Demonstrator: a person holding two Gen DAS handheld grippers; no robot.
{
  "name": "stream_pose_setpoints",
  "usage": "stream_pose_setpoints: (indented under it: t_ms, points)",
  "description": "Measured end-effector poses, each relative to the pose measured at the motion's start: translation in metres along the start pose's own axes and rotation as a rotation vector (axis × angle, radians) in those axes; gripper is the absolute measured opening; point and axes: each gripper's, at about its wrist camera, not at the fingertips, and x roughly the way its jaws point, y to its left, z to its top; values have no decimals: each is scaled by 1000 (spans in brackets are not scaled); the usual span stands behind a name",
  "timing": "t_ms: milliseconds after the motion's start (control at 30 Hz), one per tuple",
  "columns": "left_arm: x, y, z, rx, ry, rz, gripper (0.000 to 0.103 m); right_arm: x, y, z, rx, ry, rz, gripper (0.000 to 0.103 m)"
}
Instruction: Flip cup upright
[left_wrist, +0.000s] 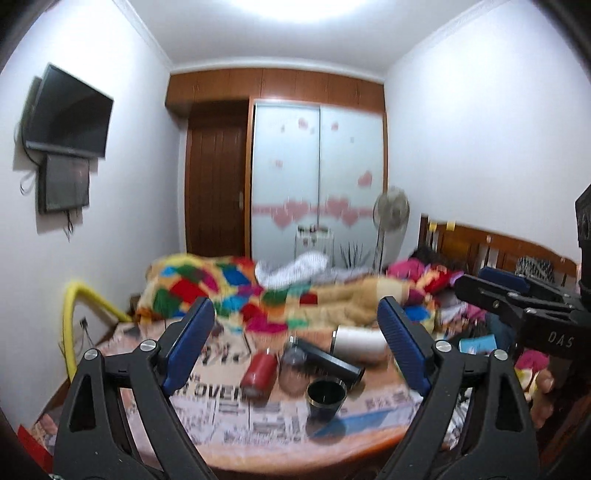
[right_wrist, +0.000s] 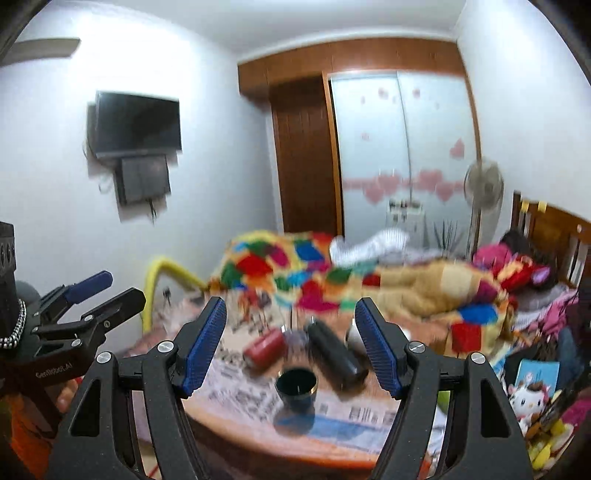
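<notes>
A small dark cup with a gold rim (left_wrist: 326, 397) stands upright, mouth up, near the front of the newspaper-covered table (left_wrist: 236, 417); it also shows in the right wrist view (right_wrist: 296, 388). My left gripper (left_wrist: 295, 347) is open and empty, above and short of the cup. My right gripper (right_wrist: 291, 347) is open and empty, also short of the cup. The right gripper shows at the right edge of the left wrist view (left_wrist: 495, 291), and the left gripper shows at the left of the right wrist view (right_wrist: 99, 291).
Behind the cup lie a red tumbler (left_wrist: 259, 373), a clear glass (left_wrist: 293, 369), a black flask (left_wrist: 328, 360) and a white bottle (left_wrist: 358, 341). A bed with a colourful blanket (left_wrist: 258, 291) is beyond. Toys and clutter (right_wrist: 532, 395) sit to the right.
</notes>
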Motion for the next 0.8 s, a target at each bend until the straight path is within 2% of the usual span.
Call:
stream_pose_setpoints:
  t_ms: [133,233,333,367,467,800]
  points:
    - [-17,-5,4,-3,-58,39,93,-12,11,1,-1,-65,-9,72]
    - [-22,-3,0,-33,-73,71,96,-15,18,-1,0,-93,-31,74]
    - [-25,-1,-7,-50,-68,55,101,-19,18,-6,-1,-102,-54,86]
    - [-23,-1,-8,-46,-63,60,102,-21,18,-7,-2,-104,-57,92]
    - [-23,0,-11,-41,-51,79,102,-21,18,-8,-10,-107,-73,102]
    - [-26,2,-14,-49,-41,86,103,-25,20,-14,-25,-94,-102,103]
